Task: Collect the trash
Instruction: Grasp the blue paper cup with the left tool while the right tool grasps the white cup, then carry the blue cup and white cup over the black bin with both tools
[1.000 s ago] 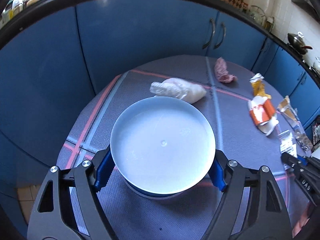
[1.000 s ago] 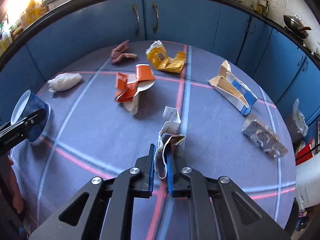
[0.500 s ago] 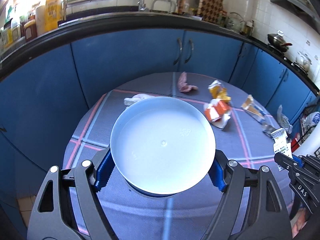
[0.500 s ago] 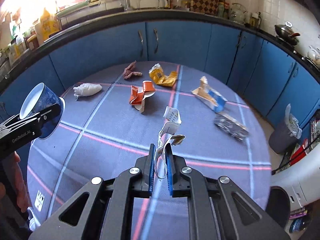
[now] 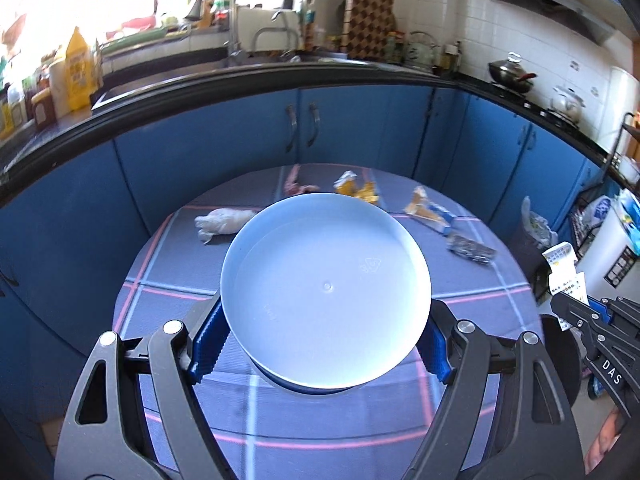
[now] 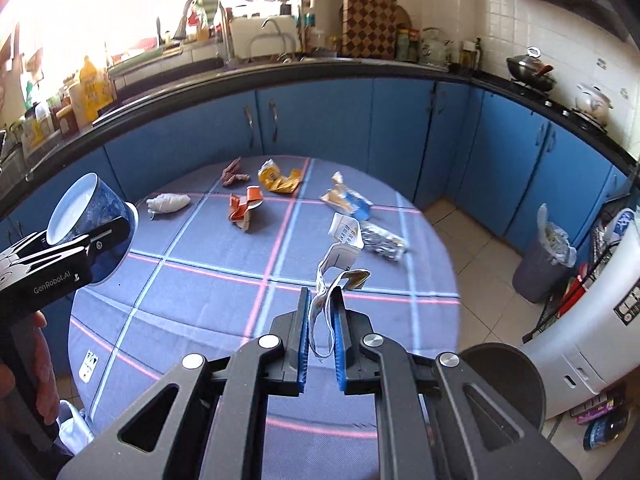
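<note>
My left gripper (image 5: 320, 344) is shut on a blue paper cup (image 5: 326, 296) with a white inside, held above the round table (image 5: 280, 428); the cup also shows in the right wrist view (image 6: 94, 220). My right gripper (image 6: 322, 336) is shut on a crumpled white paper wrapper (image 6: 340, 268), lifted above the table's right side; it shows in the left wrist view (image 5: 564, 272). On the table lie a white wad (image 6: 168, 203), an orange carton (image 6: 244, 210), a yellow wrapper (image 6: 278, 178), a pink scrap (image 6: 234, 172), a blue-and-tan carton (image 6: 348, 200) and a silver wrapper (image 6: 382, 242).
A dark round bin (image 6: 504, 380) stands on the floor by the table's near right edge. A grey bin with a bag (image 6: 544, 256) stands further right. Blue cabinets (image 6: 320, 120) ring the table. A white appliance (image 6: 600, 328) is at the right.
Both grippers have risen and drawn back from the table, each keeping its hold. The whole table and the kitchen counter now show.
</note>
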The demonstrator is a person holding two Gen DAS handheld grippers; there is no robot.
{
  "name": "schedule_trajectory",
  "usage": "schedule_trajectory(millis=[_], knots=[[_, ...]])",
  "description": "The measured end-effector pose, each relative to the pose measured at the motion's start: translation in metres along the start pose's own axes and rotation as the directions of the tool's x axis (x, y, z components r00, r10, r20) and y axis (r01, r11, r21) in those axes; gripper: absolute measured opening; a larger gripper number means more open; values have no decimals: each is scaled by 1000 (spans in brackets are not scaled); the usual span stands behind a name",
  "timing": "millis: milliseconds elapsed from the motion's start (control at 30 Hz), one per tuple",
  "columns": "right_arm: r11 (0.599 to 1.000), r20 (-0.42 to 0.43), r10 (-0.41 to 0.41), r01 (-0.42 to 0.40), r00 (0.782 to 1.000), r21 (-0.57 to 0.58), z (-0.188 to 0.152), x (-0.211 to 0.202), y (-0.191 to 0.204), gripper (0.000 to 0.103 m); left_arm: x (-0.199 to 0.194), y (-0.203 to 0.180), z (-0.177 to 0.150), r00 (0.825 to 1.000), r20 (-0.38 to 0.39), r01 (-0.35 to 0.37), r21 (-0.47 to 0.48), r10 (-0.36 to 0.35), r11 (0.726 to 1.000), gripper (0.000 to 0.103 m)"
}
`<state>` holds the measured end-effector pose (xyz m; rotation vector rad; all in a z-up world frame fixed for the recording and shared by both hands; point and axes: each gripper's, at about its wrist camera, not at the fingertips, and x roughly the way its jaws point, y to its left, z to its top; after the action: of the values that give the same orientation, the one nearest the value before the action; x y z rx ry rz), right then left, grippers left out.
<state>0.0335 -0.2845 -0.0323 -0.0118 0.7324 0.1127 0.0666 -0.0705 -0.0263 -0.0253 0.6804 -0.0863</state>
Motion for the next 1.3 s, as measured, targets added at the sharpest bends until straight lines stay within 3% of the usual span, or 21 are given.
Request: schedule_trajectory(millis=[667,1300], knots=[[991,101,-73,61,992,119,-29,-68,-83,10,-46,-124,-1,991,65,105,208,-120,972,78],[965,92,-158,134,983,224,-60,-81,-160,10,-36,-234,-11,976,21,195,352,-216,915,78]])
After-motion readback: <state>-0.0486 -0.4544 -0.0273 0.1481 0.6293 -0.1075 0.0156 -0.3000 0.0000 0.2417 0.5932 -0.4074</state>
